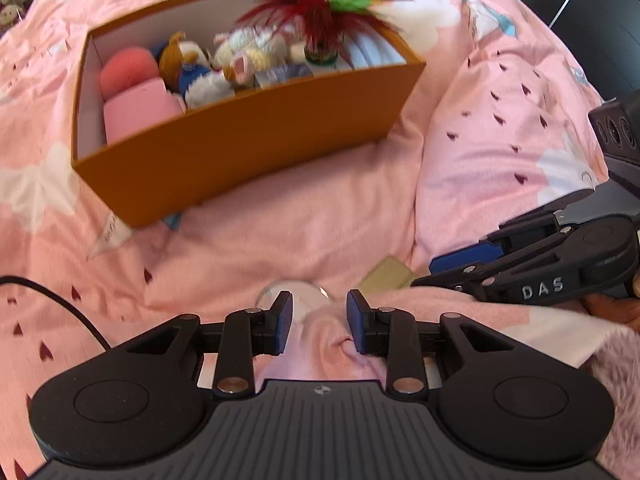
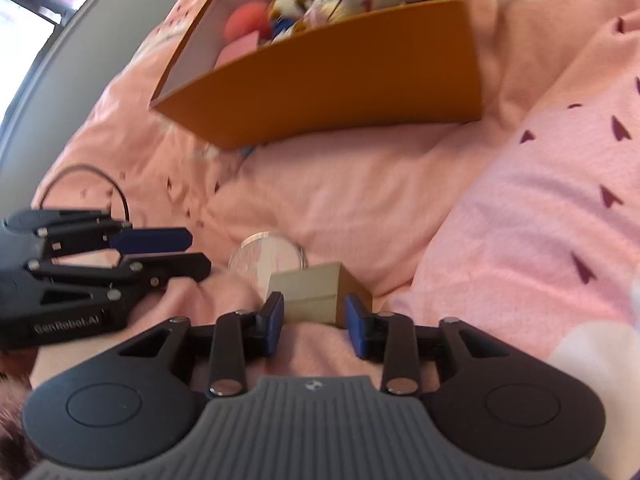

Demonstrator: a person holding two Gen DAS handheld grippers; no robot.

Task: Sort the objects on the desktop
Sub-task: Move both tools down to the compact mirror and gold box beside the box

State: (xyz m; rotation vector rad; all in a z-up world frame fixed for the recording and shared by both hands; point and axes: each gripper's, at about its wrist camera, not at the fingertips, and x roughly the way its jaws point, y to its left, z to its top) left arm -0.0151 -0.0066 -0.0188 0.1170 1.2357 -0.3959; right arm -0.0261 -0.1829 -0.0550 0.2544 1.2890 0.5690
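Observation:
An orange box [image 1: 256, 136] sits on the pink bedspread, holding plush toys, a pink object and a feather toy [image 1: 320, 12]; it also shows in the right wrist view [image 2: 340, 80]. My left gripper [image 1: 319, 326] is open, just behind a clear round glass piece [image 1: 308, 292] lying on the cover. My right gripper [image 2: 314, 326] is open, its fingers on either side of the near end of a small beige box [image 2: 316, 292]. The glass piece [image 2: 272, 256] lies just beyond that box. The beige box [image 1: 390, 274] shows partly in the left wrist view.
A raised pink fold of duvet [image 1: 500, 152] lies to the right. A black cable [image 1: 52, 300] runs at the left. A fuzzy pink fabric [image 1: 616, 364] is at the lower right. Each gripper shows in the other's view: right gripper [image 1: 460, 264], left gripper [image 2: 192, 252].

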